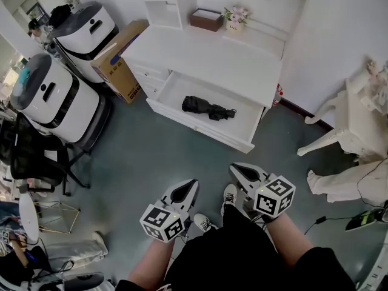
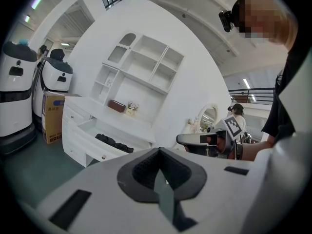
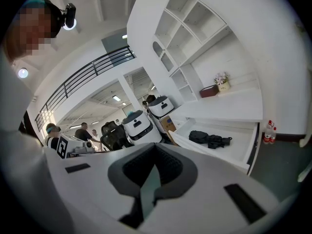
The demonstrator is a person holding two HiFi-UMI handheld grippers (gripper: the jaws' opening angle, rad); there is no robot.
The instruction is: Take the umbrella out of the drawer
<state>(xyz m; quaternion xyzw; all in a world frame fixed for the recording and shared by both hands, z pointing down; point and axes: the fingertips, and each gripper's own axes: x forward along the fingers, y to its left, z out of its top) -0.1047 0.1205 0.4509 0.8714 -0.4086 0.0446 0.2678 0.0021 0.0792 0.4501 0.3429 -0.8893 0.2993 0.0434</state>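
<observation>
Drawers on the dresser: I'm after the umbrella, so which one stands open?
The wide drawer, pulled out with the black umbrella lying inside; the small drawers left of it are shut.

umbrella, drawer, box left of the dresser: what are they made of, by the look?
Umbrella: black fabric, matte, in soft crumpled folds; probably a synthetic weave. Drawer: white-painted wood or board, smooth with a slight sheen; its core doesn't show. Box: brown cardboard, matte, with print on its side.

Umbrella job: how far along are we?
Done: the drawer stands open. In hand: nothing. The left gripper and right gripper are both shut and empty, held well short of the drawer. Left: reach in, grip the black umbrella lying inside, lift it out.
</observation>
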